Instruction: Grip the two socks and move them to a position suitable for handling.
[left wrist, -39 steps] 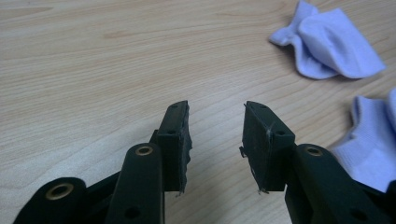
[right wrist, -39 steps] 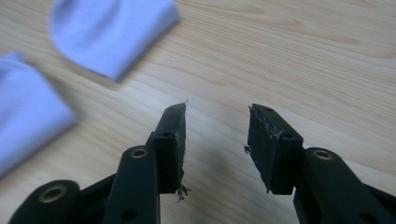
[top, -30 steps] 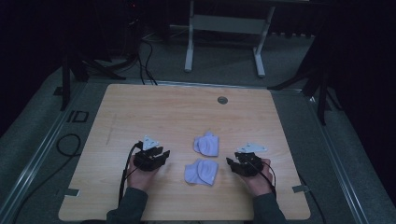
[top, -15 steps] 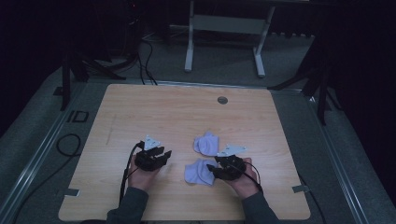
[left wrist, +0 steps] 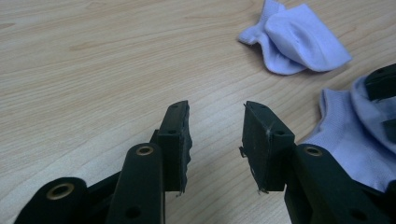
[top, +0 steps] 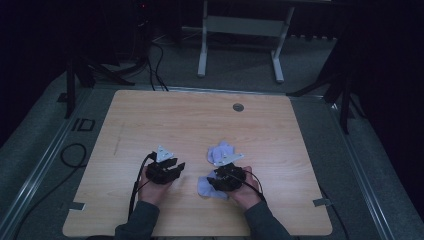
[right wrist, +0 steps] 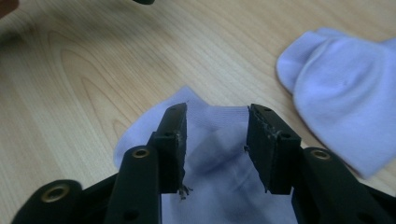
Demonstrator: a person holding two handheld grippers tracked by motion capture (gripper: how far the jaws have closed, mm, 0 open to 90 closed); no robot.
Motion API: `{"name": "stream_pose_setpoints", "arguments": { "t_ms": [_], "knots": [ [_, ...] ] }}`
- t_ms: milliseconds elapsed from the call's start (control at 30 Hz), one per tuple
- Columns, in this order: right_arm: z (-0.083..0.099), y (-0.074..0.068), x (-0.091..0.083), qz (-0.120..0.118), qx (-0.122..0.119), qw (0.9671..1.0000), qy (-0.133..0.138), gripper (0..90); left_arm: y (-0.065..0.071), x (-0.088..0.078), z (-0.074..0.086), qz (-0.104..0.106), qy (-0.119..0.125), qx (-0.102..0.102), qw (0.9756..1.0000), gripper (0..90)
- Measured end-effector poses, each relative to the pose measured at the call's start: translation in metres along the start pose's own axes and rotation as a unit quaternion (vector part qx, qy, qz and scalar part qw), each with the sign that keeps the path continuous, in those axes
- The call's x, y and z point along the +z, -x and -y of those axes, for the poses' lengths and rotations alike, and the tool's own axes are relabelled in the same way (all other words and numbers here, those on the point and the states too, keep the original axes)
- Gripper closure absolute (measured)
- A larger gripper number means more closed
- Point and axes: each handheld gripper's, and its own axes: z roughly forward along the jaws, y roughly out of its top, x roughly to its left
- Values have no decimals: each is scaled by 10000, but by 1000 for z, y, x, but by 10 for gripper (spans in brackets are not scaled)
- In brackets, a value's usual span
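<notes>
High view, left to right: left gripper [top: 176,168] parked on bare wood, jaws apart, holding nothing. Right gripper [top: 216,179] poised over the near sock [top: 204,187], jaws apart astride the fabric, just been closing, nothing pinched. Second sock [top: 220,151] just beyond. Since a second ago: right hand slid leftward onto the sock. Wooden table [top: 150,120]; dark room, grey carpet.

High view dim, dark beyond the light wooden table [top: 200,125]. Gripper views brighter, evenly lit; near lavender fabric sock [right wrist: 224,154] carries soft jaw shadow; foreground jaws slightly blurred.
</notes>
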Motion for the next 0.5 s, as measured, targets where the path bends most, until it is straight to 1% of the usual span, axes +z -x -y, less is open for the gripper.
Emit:
{"name": "stream_pose_setpoints", "arguments": {
  "t_ms": [33, 100, 133, 167, 233, 300, 333, 400, 467, 500],
  "knots": [
    [0, 0, 0, 0, 0, 10000, 0, 572, 1, 0, 0, 6, -6, 6, 10000, 611],
    [0, 0, 5, -4, 59, 9999, -88, 581, 2, 1, 0, 23, -23, 27, 10000, 611],
    [0, 1, 7, -2, 53, 9999, -124, 604, 4, 1, 0, 48, -26, 44, 10000, 611],
    [0, 1, 9, 71, 54, 9998, -153, 637, 4, 2, 0, 66, -54, 75, 9999, 611],
    [1, 1, 11, 5, 48, 9998, -190, 682, 6, 3, 0, 83, -64, 98, 9999, 611],
    [1, 0, 12, -21, 17, 9997, -224, 747, 9, 4, 1, 102, -79, 128, 9998, 611],
    [1, 0, 12, -21, 17, 9997, -224, 747, 9, 4, 1, 102, -79, 128, 9998, 611],
    [3, 0, 14, -47, 51, 9996, -268, 829, 13, 6, 1, 148, -71, 160, 9997, 611],
    [4, 0, 16, -69, 84, 9995, -281, 856, 16, 7, 1, 187, -102, 252, 9995, 611],
    [4, 1, 16, -94, 143, 9995, -263, 862, 18, 7, 1, 207, -114, 267, 9994, 613]
  ]
}}
